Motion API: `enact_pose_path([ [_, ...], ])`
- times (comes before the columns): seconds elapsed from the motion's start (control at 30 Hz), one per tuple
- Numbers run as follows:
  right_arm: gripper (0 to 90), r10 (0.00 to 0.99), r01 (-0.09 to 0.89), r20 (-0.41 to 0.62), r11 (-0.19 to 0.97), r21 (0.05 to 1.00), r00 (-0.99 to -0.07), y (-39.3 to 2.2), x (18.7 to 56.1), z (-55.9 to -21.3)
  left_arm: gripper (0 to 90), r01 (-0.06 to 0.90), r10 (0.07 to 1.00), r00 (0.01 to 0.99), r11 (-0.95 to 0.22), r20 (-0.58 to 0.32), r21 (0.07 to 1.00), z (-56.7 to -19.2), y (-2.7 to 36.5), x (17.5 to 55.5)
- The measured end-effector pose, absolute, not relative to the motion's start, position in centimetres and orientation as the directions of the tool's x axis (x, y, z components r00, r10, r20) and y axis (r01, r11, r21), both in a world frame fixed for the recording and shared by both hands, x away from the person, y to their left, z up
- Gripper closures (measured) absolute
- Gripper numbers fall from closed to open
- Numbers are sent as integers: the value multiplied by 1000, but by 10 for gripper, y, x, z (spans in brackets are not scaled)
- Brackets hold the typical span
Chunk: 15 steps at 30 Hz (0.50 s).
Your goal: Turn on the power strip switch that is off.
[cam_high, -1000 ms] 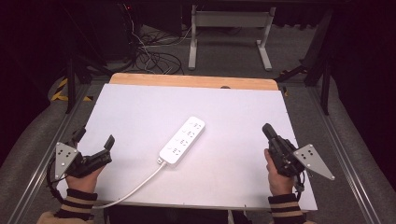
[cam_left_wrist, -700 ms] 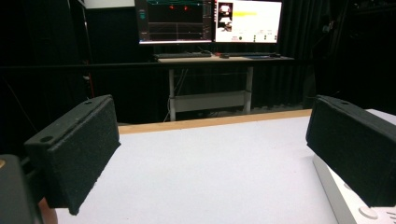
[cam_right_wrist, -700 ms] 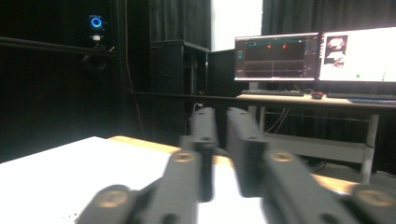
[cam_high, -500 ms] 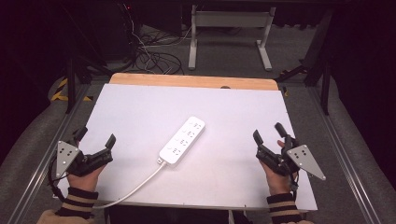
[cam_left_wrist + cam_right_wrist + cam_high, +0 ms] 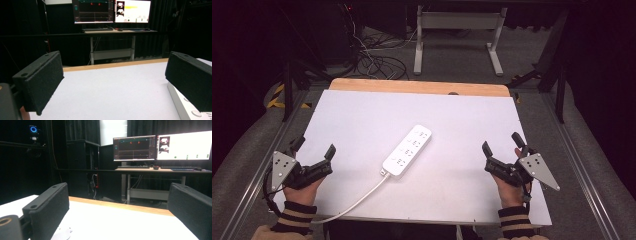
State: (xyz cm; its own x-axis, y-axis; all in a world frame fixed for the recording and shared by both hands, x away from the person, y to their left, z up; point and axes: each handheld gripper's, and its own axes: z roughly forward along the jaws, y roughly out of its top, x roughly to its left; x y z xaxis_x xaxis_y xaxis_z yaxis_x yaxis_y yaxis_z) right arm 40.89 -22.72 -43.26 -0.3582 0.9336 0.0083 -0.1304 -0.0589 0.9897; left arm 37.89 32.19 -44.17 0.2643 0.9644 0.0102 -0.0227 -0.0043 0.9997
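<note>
Tongs: left tongs (image 5: 314,147) and right tongs (image 5: 501,145) gaping, flanking power strip (image 5: 407,150).

Your left gripper (image 5: 314,151) and right gripper (image 5: 502,147), jaws apart, flank the white plastic power strip (image 5: 407,150) on the white tabletop (image 5: 362,125).

A white table (image 5: 362,115) carries a white power strip (image 5: 407,150) near its centre, lying at a diagonal. The strip's white cord (image 5: 354,204) runs from its near end toward the near-left table edge. A bare wooden strip (image 5: 419,88) borders the table's far edge. On the floor beyond, left of centre, lies a tangle of cables (image 5: 372,62). A white-legged desk frame (image 5: 457,35) stands farther back. In the right gripper view, that desk (image 5: 160,170) bears two lit monitors (image 5: 160,146) and a keyboard (image 5: 133,166). A blue ring light (image 5: 33,129) glows at upper left.
</note>
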Motion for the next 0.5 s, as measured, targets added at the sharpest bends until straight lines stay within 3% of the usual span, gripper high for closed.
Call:
enact_pose_path([
  [0.5, 68, 936, -94, 7, -42, 995, -353, -227, 409, -436, 9, -22, 962, 273, -8, 14, 1000, -441, 320, 379],
])
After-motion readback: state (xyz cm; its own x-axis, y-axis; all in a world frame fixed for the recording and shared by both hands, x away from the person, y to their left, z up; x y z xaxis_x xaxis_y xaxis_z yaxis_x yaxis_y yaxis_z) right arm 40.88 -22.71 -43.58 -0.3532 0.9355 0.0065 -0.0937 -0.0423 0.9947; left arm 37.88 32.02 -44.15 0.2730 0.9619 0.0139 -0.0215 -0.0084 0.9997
